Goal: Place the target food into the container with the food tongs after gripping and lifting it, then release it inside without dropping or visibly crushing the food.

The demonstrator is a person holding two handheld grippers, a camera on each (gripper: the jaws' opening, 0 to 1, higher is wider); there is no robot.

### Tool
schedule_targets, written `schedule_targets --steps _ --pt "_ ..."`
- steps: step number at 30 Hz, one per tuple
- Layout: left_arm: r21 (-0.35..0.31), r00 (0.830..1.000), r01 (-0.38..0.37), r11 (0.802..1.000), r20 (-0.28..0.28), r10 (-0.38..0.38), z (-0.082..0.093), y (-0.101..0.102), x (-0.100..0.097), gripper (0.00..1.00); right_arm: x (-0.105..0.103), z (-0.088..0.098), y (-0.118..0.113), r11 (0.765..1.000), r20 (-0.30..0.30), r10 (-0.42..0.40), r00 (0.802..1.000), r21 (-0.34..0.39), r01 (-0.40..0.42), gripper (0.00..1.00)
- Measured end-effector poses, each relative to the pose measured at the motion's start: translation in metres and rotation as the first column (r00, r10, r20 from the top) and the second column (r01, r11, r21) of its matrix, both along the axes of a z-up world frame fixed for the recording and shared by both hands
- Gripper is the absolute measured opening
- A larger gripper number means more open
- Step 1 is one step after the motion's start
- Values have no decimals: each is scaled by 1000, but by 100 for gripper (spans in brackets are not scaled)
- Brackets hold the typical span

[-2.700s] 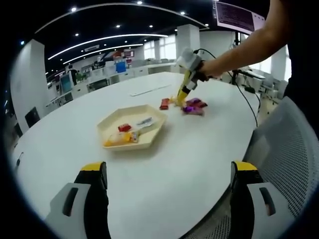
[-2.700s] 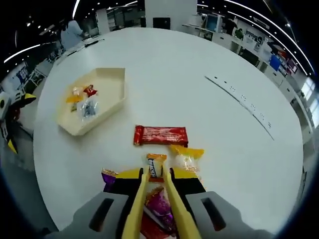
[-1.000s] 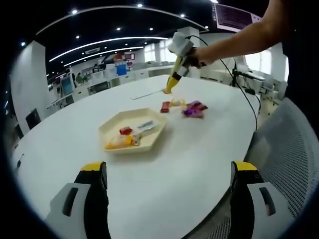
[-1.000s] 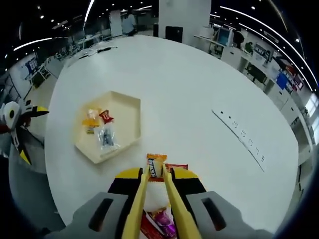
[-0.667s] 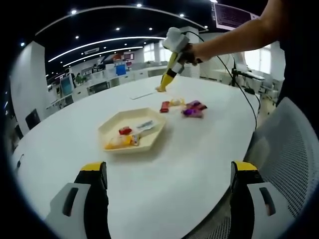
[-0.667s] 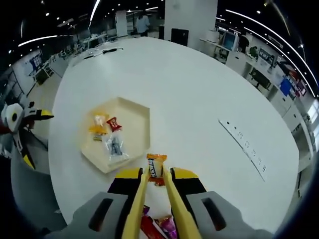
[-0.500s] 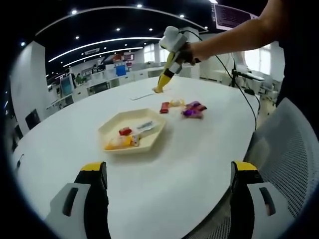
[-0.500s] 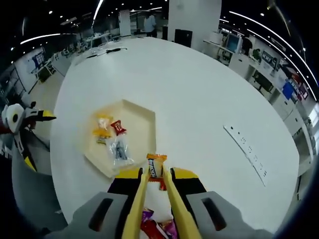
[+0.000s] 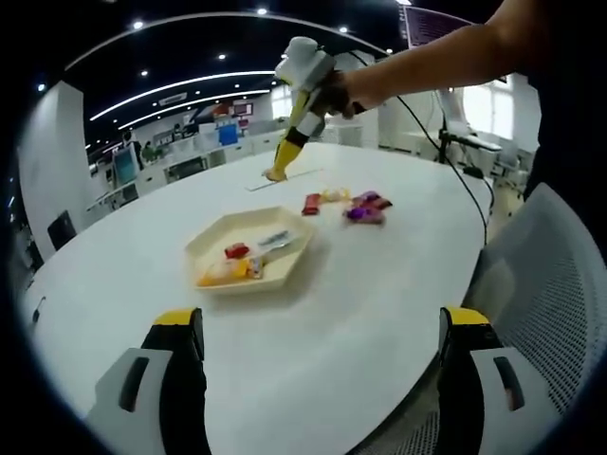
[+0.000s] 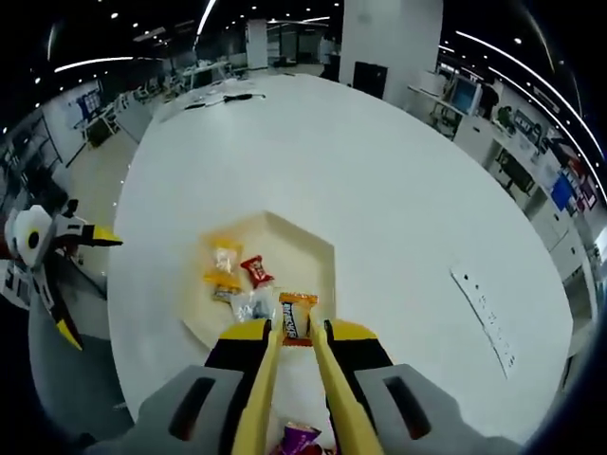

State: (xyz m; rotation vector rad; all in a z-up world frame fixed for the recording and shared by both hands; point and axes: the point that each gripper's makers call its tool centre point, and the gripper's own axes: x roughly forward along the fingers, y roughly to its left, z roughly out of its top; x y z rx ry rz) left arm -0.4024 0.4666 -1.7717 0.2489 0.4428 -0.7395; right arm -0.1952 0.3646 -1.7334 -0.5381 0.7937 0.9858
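My right gripper holds yellow tongs shut on a small orange snack packet. The packet hangs high above the near side of the cream hexagonal tray. A yellow packet, a red candy and a clear wrapper lie in that tray. In the left gripper view the right gripper is raised above the table beyond the tray, held by a person's hand. My left gripper stands open and low at the table's near edge, nothing between its jaws.
Loose snacks lie in a small pile to the right of the tray; a purple one shows under the tongs. A thin white strip lies on the round white table. A mesh chair back stands at the right.
The right gripper has lifted the orange packet from the snack pile and carried it up and over to the tray. The left gripper has stayed where it was, open.
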Motion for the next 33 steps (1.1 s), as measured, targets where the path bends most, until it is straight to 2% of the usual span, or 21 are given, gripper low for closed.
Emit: schedule_targets --steps 6,12,16,18,22,28,33 --pt "-1 1000 2 1000 1 -2 0 0 0 99 -4 1 16 1000 -1 25 1000 -9 -25 21" --pt "-2 1000 8 1000 4 -8 1 -1 -1 99 2 3 26 999 5 35 999 -15 -35 21" --pt "-1 1000 19 1000 -5 -19 -1 -3 -2 99 2 10 34 999 2 50 999 4 -50 24" --pt "4 1000 27 1000 -8 -27 -2 -4 -4 99 3 13 39 999 -27 38 999 31 -37 24" --pt "3 1000 24 1000 -8 -24 -2 -4 -3 99 3 16 42 999 -5 44 999 31 -43 25" --pt "5 999 41 999 -14 -41 -3 -6 -6 99 0 28 34 999 11 43 999 26 -44 26" --pt "9 999 37 999 -14 -37 -4 -6 -5 99 2 49 14 999 52 38 998 32 -40 26"
